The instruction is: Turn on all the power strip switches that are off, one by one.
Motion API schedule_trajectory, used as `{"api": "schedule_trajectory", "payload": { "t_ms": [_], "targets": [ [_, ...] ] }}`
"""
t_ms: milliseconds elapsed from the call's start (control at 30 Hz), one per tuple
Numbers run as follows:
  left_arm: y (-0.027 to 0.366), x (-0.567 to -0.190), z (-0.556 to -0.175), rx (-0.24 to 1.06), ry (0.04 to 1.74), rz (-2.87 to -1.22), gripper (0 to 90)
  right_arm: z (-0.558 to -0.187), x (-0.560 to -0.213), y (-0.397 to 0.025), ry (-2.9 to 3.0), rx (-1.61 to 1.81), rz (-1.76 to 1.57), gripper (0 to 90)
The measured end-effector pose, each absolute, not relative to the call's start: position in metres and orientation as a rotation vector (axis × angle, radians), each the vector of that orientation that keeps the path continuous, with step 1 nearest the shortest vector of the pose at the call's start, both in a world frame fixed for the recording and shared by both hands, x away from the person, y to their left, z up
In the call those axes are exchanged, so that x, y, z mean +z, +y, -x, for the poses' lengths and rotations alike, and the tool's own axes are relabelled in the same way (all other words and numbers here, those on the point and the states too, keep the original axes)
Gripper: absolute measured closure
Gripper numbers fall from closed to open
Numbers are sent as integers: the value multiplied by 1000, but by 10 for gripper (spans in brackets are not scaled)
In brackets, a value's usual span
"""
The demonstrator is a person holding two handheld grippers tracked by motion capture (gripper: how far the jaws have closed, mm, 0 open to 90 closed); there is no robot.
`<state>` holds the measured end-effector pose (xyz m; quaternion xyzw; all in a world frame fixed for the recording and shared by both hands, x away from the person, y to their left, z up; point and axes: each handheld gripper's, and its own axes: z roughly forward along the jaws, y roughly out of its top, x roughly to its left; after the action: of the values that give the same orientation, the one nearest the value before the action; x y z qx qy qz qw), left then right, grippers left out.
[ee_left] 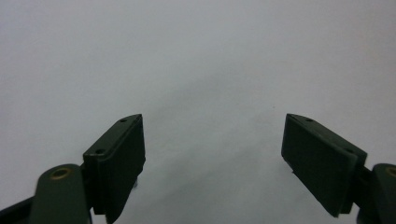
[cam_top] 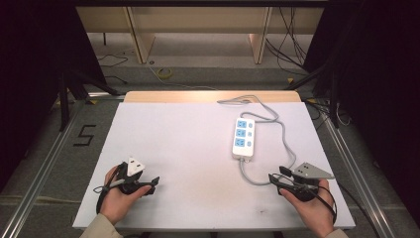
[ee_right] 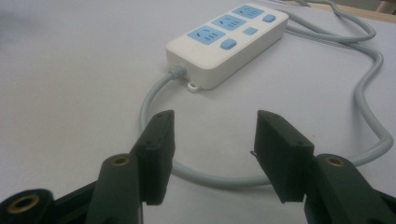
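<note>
A white power strip (cam_top: 243,138) with three blue sockets lies right of the table's middle; its grey cable (cam_top: 282,130) loops round its right side and back to its near end. In the right gripper view the power strip (ee_right: 229,39) sits ahead, and the cable (ee_right: 201,175) curves just under the jaws. My right gripper (cam_top: 277,176) is open near the cable's near bend, holding nothing. My left gripper (cam_top: 154,183) rests open at the front left, over bare table. In the left gripper view the left gripper (ee_left: 212,158) has wide-apart jaws with nothing between them.
The white table top (cam_top: 188,148) has a wooden strip along its far edge. Aluminium rails run along both sides, and a "5" marking (cam_top: 84,135) is on the floor at left. Wooden furniture legs and loose cables lie on the floor beyond the table.
</note>
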<state>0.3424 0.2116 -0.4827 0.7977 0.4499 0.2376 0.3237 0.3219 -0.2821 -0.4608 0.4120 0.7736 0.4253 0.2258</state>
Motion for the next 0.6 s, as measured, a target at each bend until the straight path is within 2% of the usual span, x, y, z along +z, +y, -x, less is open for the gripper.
{"api": "schedule_trajectory", "payload": {
  "t_ms": [267, 567, 600],
  "targets": [
    [210, -484, -341, 620, 1181, -2090, 210, -323, -458, -278, 2148, 1169, -1112, 507],
    [210, -484, -341, 621, 1184, -2081, 210, -329, -449, -272, 2149, 1134, -1082, 756],
    [210, -484, -341, 621, 1184, -2081, 211, -329, -449, -272, 2149, 1134, -1082, 756]
  ]
}}
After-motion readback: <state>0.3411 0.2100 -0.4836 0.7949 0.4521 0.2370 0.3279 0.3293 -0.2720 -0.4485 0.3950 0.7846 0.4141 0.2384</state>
